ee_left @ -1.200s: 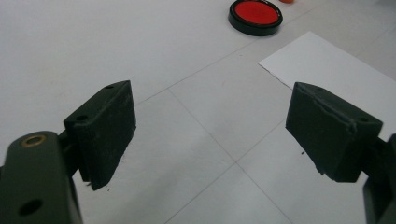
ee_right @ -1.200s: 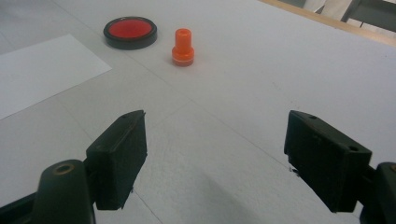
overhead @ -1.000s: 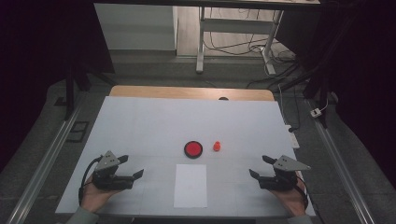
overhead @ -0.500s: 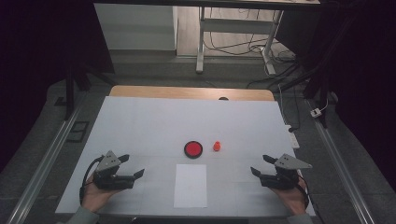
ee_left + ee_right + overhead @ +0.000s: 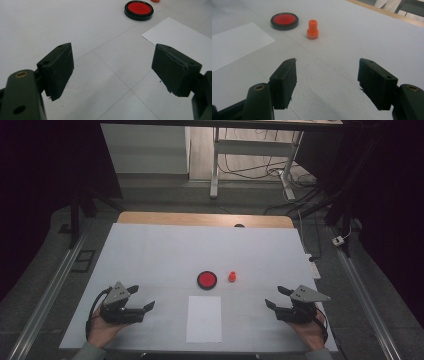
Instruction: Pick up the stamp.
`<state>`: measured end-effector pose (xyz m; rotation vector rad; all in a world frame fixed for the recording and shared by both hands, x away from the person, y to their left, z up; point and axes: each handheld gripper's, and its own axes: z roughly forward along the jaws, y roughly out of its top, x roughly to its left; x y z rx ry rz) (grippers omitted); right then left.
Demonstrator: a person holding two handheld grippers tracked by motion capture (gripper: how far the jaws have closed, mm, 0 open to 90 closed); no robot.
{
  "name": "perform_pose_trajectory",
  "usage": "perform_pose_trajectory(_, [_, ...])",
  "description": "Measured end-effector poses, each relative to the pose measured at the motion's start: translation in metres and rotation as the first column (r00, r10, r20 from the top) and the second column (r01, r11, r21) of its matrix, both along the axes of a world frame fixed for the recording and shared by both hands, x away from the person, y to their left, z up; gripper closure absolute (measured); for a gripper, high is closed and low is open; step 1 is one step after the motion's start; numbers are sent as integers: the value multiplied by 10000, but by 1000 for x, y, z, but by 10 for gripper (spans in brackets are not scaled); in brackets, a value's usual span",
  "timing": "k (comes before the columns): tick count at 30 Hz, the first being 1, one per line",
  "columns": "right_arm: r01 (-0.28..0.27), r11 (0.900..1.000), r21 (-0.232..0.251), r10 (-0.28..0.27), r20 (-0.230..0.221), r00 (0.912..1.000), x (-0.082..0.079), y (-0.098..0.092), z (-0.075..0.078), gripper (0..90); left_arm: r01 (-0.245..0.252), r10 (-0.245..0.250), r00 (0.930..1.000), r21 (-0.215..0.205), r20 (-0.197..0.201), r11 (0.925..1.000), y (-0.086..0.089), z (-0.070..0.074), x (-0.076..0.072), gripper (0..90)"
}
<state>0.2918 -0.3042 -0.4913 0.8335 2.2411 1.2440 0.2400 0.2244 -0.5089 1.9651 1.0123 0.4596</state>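
Note:
A round red ink pad in a black rim lies near the middle of the white table. Just right of it stands a small orange stamp. A white sheet of paper lies in front of the pad. My left gripper rests open at the front left, nothing between its jaws. My right gripper rests open at the front right, also empty.
The table's wooden far edge shows beyond the white cover. Metal rails run along both sides. A desk frame and cables stand on the floor behind. A power strip hangs at the right edge.

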Motion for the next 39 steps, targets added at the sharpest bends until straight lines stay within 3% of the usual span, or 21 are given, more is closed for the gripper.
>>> perform_pose_trajectory(16, [-125,9990,440,127,-44,9999,10,13,7,324,-42,42,10000,-31,-8,10000,2,0,1,183])
perform_pose_trajectory(24, [-153,9992,376,155,-39,9999,18,22,10,336,85,-84,10000,130,-31,9999,3,-3,-1,185])
perform_pose_trajectory(39, [-359,9988,330,368,-249,9990,38,48,10,349,130,-131,9998,-68,-168,9999,2,-3,2,189])
